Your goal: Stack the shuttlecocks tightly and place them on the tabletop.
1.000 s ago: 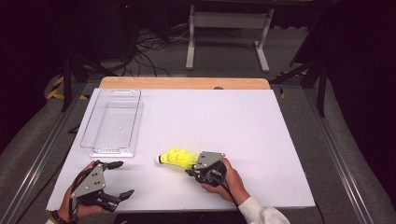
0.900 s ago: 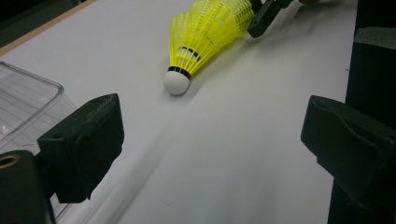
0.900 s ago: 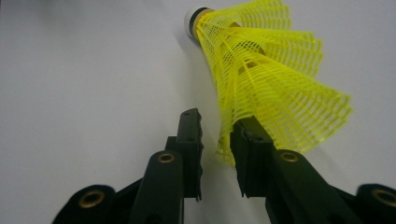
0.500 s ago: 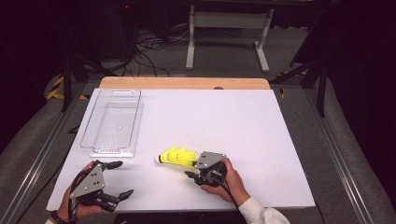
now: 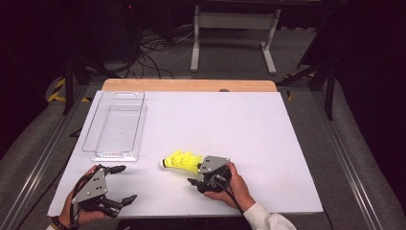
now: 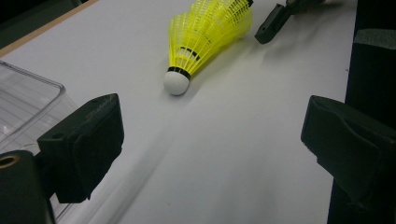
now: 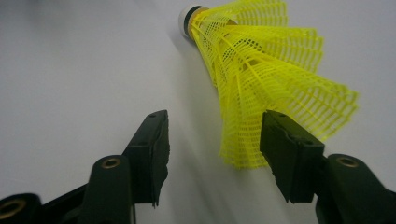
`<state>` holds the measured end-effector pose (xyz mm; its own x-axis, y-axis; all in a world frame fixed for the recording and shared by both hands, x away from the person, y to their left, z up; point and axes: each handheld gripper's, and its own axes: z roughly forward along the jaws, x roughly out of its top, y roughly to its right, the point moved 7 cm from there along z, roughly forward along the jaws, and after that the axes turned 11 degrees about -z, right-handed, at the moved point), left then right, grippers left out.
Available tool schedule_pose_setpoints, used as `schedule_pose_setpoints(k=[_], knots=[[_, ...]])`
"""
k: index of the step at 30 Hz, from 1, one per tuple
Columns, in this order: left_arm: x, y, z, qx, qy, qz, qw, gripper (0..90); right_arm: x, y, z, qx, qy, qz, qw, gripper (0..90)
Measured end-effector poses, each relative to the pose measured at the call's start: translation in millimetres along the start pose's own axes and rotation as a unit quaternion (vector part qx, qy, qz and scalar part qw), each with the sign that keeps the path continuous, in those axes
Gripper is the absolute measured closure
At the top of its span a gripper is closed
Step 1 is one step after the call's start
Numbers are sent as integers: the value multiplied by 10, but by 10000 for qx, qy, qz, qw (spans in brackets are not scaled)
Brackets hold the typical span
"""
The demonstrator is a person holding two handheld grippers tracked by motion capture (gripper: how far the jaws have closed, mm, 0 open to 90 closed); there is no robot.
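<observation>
a yellow plastic shuttlecock (image 5: pixel 181 160) lies on the white worktop (image 5: pixel 249 129), with a clear plastic tray (image 5: pixel 116 125) at its 10 o'clock.

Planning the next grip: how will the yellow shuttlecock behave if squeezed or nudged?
The shuttlecock is probably very light. Its open mesh skirt likely flexes under a squeeze. Lying on its side on the table, cone-shaped, it would probably roll in a curve around its white tip if nudged.

Right claw (image 5: pixel 195 176) open, seemingly just beside shuttlecock (image 5: pixel 181 159).
</observation>
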<state>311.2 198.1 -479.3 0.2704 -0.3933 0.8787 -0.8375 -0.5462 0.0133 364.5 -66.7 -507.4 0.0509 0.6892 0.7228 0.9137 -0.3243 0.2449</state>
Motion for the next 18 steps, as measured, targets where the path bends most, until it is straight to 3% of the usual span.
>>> schedule_pose_setpoints(k=[3,10,16,18], knots=[[-2,10,12,-30,-12,-21,10000,69,1,3,46,-47,-20,41,10000,384],[-4,11,22,-38,-29,-18,10000,69,55,44,149,-120,33,258,9996,368],[-11,12,16,-61,-25,-42,10000,69,125,58,238,-364,1,477,9982,379],[-11,13,19,-60,-35,-31,10000,69,165,56,252,-413,44,597,9973,426]])
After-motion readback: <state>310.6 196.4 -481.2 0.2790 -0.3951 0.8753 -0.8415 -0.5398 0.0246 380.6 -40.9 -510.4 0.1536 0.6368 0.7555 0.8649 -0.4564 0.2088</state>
